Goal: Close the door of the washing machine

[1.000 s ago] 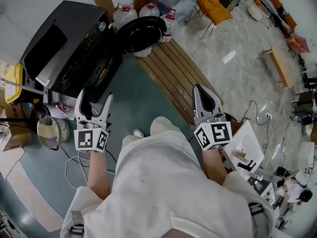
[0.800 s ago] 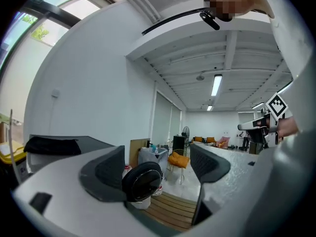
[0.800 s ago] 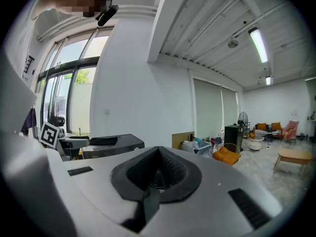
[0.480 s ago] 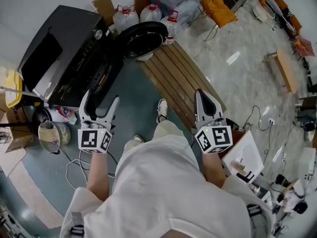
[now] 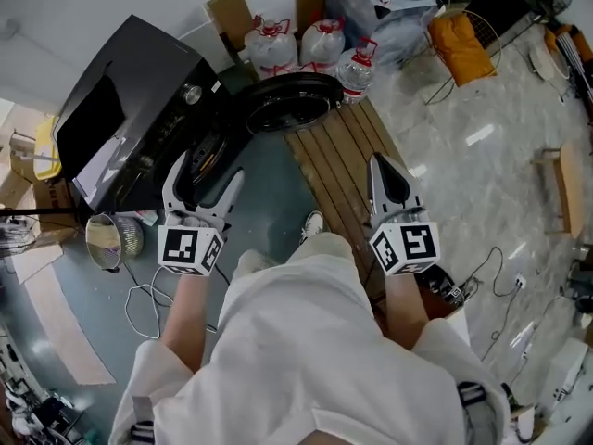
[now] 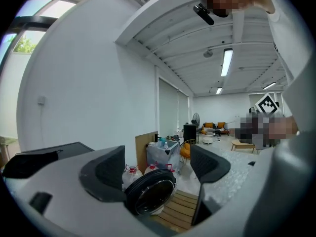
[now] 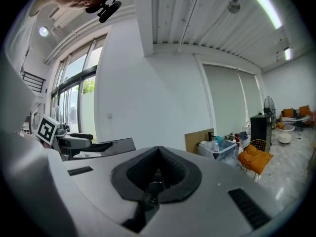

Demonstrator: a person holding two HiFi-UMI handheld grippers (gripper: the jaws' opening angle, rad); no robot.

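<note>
Grey-green floor (image 5: 269,193) spreads before the black washing machine (image 5: 130,109), and a wire basket (image 5: 111,239) stands just beside the machine's near left corner. At the machine's right its round dark door (image 5: 287,100) hangs wide open, with water bottles (image 5: 320,40) just behind it. Right of the door lies a slatted wooden board (image 5: 347,170), then pale glossy stone floor (image 5: 482,137). The left gripper (image 5: 202,176) hovers in front of the machine, jaws spread and empty; its own view frames the door between them, well apart from both. The right gripper (image 5: 384,170) hangs over the board, right of the door, jaws pressed together on nothing. Only the left gripper view shows ceiling strip lights (image 6: 226,62); only the right gripper view shows tall windows (image 7: 74,102) left of the machine.
</note>
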